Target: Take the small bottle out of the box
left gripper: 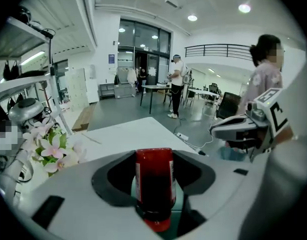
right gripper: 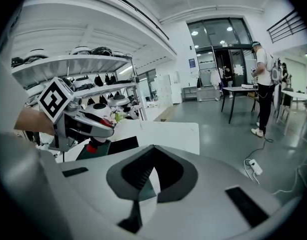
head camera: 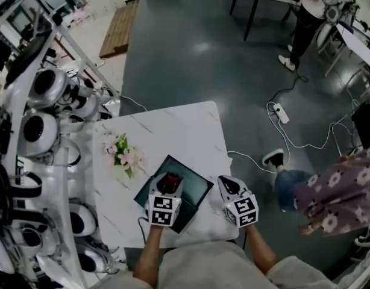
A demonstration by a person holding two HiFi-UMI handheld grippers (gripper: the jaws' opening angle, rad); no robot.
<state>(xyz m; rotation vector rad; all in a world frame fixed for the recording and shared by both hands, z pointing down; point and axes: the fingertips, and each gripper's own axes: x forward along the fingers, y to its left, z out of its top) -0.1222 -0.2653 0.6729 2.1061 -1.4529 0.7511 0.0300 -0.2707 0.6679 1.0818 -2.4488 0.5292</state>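
A small red bottle (left gripper: pixel 154 184) with a dark cap end stands between the jaws of my left gripper (left gripper: pixel 154 156), which is shut on it. In the head view the bottle (head camera: pixel 171 182) hangs just above the dark green box (head camera: pixel 197 192), which lies open on the white marble table (head camera: pixel 173 131). My left gripper (head camera: pixel 168 188) is over the box's middle. My right gripper (head camera: pixel 226 185) sits at the box's right edge, jaws closed together with nothing between them. From the right gripper view (right gripper: pixel 141 186) I see the left gripper (right gripper: pixel 86 124) lifted over the box (right gripper: pixel 116 145).
A spray of pink flowers (head camera: pixel 123 152) lies on the table left of the box. Shelves with white helmet-like parts (head camera: pixel 43 107) run along the left. A person in a floral top (head camera: pixel 338 197) is close on the right. A power strip and cables (head camera: pixel 281 113) lie on the floor.
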